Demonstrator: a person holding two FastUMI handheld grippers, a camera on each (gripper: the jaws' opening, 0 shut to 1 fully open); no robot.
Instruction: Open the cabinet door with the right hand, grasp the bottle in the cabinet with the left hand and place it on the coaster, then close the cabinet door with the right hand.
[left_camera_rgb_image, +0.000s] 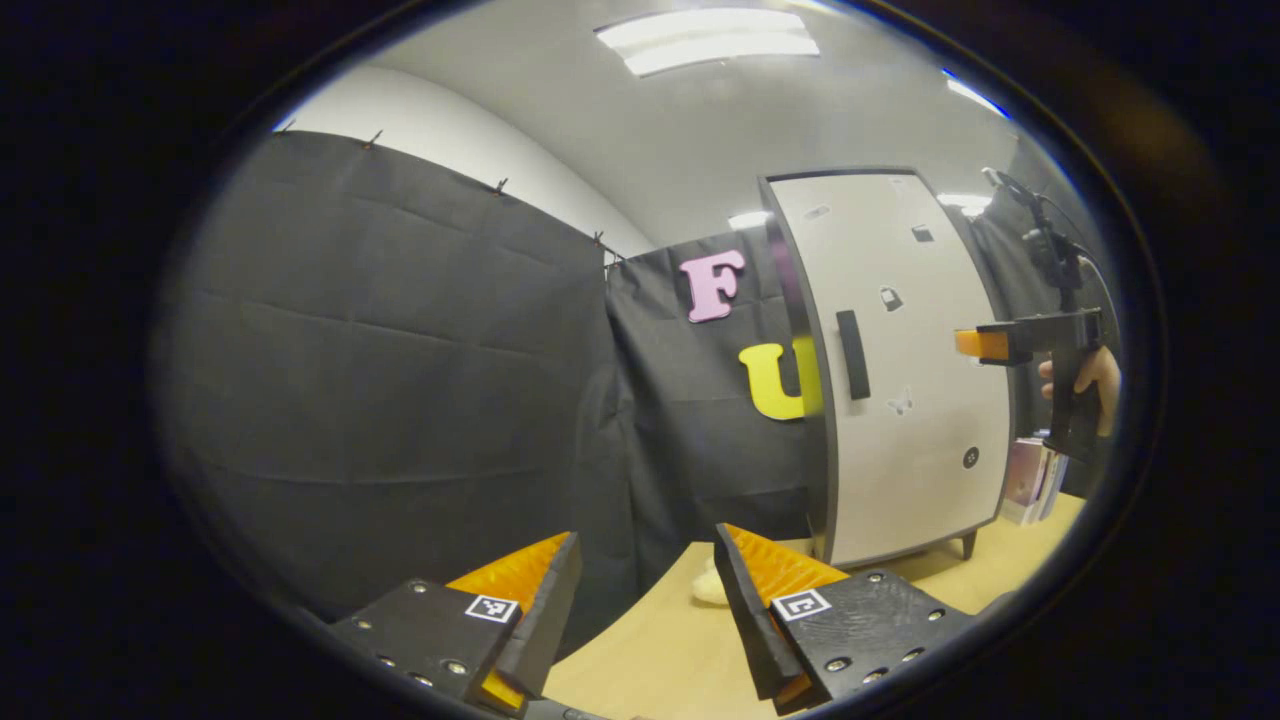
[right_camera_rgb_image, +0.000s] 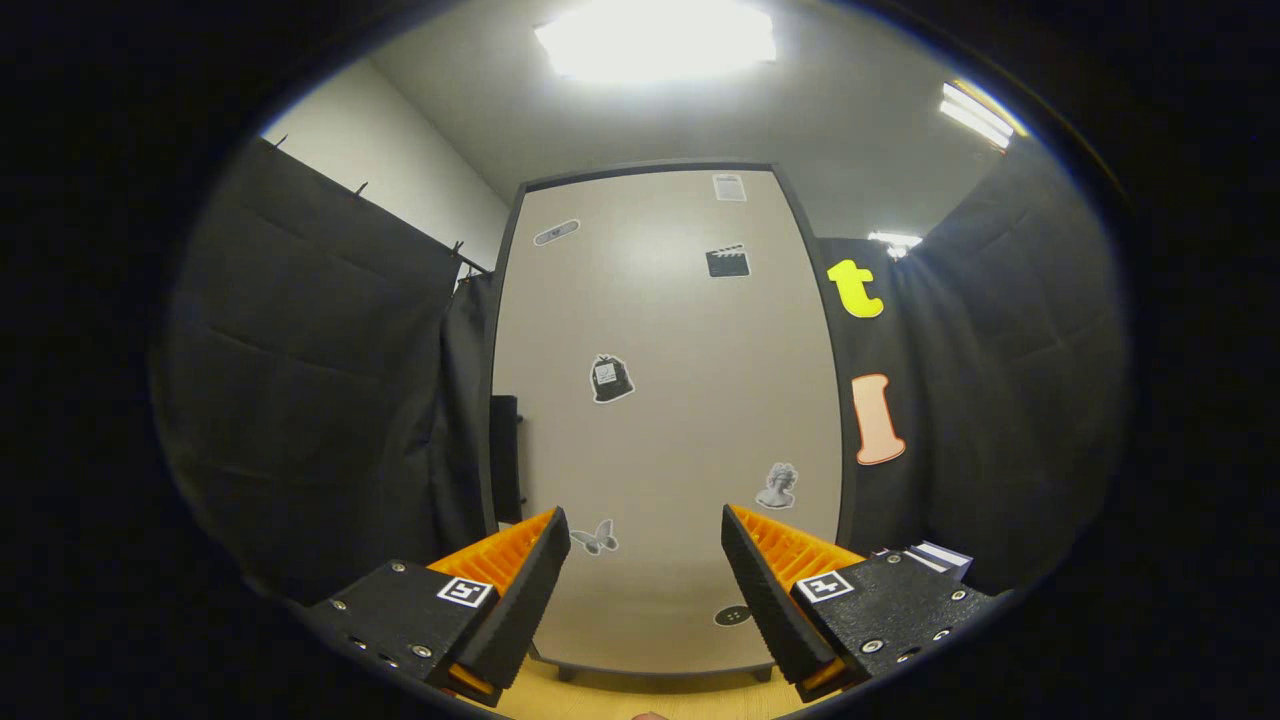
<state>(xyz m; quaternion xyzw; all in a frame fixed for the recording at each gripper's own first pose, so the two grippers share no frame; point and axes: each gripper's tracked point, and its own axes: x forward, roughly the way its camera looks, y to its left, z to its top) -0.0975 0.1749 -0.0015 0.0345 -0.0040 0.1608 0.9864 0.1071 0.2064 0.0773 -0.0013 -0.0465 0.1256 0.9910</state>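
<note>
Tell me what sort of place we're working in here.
Most likely a staged recording booth, not a home: black cloth walls, a small cabinet with its door shut on a wooden table, and ceiling strip lights.

Left claw (left_camera_rgb_image: 645, 600) and right claw (right_camera_rgb_image: 645, 590) both agape, empty, level.

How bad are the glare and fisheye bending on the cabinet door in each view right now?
Right gripper view: the ceiling light blows out white, the cabinet door is evenly lit, its edges bowing outward. Left gripper view: the door's edges curve too, its handle stays sharp, and the ceiling light is milder.
</note>
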